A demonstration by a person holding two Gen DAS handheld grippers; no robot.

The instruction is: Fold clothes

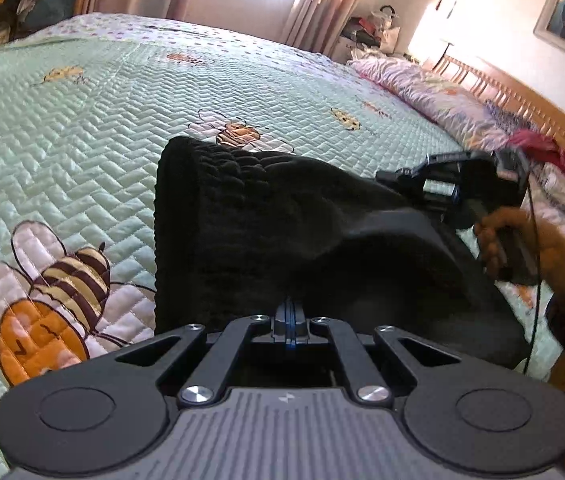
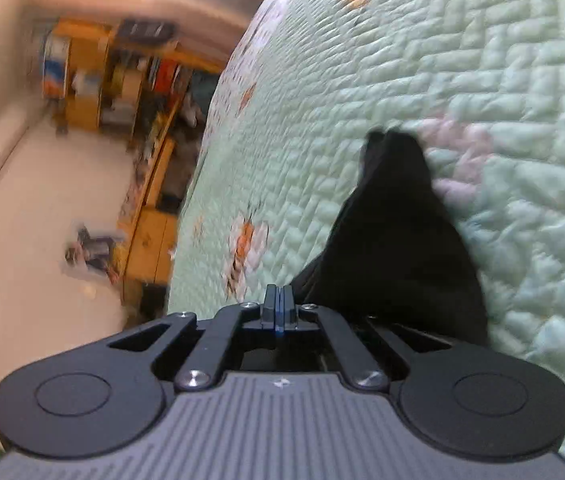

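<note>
Your left wrist view is showing what the right cannot: the whole black garment (image 1: 282, 232) lying on the bed (image 1: 82, 120), its ribbed waistband end reaching toward a bee print (image 1: 238, 132), and your right hand (image 1: 498, 244) working the right tool (image 1: 434, 188) at the garment's far side. There your left tool (image 1: 290, 328) is sitting with its fingers pressed together at the garment's near edge; the cloth is dark, so you cannot tell whether it is pinching fabric. The right wrist view is tilted and blurred, offering only a dark peak of the garment (image 2: 394, 248) rising beside that tool (image 2: 278, 312), whose fingers are clenched together; whether cloth is caught between them is unclear. A wooden shelf unit (image 2: 122, 80) is showing past the bed's edge (image 2: 210, 160). Open quilt is stretching to the left of the garment. You are handling one garment with two tools; pillows (image 1: 434, 92) are lining the headboard (image 1: 522, 100).
</note>
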